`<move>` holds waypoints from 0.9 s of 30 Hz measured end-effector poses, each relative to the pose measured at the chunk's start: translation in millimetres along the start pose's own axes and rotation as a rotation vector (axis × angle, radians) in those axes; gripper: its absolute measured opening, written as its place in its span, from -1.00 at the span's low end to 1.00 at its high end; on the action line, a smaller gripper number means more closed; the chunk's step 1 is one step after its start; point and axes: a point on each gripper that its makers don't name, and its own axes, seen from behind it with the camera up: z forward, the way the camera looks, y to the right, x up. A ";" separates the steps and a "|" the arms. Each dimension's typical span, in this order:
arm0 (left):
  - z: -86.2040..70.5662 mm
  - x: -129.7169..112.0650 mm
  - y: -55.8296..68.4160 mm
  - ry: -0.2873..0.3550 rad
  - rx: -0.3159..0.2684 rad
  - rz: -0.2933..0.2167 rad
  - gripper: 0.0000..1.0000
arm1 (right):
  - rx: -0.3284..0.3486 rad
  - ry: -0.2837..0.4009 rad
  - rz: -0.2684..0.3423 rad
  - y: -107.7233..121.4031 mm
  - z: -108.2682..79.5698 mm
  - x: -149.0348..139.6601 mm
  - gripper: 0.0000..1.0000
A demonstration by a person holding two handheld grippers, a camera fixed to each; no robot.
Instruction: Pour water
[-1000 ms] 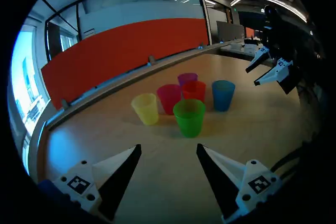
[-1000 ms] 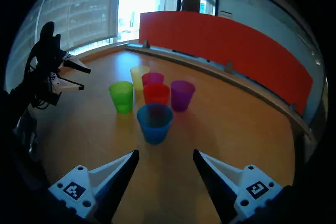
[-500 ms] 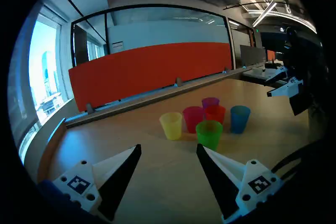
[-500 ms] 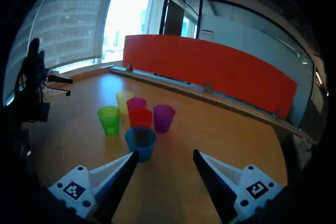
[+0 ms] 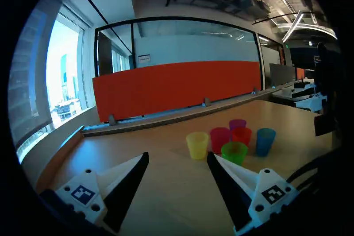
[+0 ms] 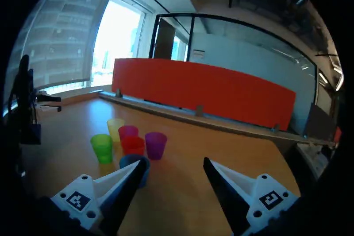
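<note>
The left hand-held gripper (image 5: pixel 177 154) has its two fingers spread wide with nothing between them, and it hangs above the wooden surface (image 5: pixel 168 191). Past its right finger, in the left gripper view, several cups stand bunched close together and all upright. The green cup (image 5: pixel 234 152) is nearest, with the yellow cup (image 5: pixel 197 145) to its left. The pink cup (image 5: pixel 219 138) and the red cup (image 5: pixel 242 135) stand behind it, and the purple cup (image 5: pixel 237 124) is farthest back. The blue cup (image 5: pixel 265 141) stands at the right end.

The right hand-held gripper (image 6: pixel 175 160) is likewise spread and holds nothing. In the right gripper view the blue cup sits closest, partly hidden behind the finger on the left of that view, with the other five just beyond it. Whether any cup holds water cannot be told.

An orange partition (image 5: pixel 177 87) runs along the far edge of the surface, and a bright window (image 6: pixel 119 45) lies beyond it.
</note>
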 end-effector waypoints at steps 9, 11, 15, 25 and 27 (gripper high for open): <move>0.5 0.1 -6.3 0.044 0.049 -0.090 0.96 | -0.104 0.095 0.049 17.8 0.4 15.2 1.00; 0.9 0.8 -6.8 0.057 0.057 -0.110 0.96 | -0.125 0.107 0.057 20.4 0.9 17.7 1.00; 0.5 2.3 -7.0 0.077 0.075 -0.133 0.95 | -0.164 0.147 0.067 23.6 1.4 25.7 1.00; -1.7 2.2 -11.7 0.124 0.151 -0.136 0.96 | -0.249 0.214 0.061 31.1 -1.6 35.5 1.00; -2.9 4.4 -13.9 0.134 0.168 -0.132 0.95 | -0.256 0.219 0.068 33.1 -1.1 36.1 1.00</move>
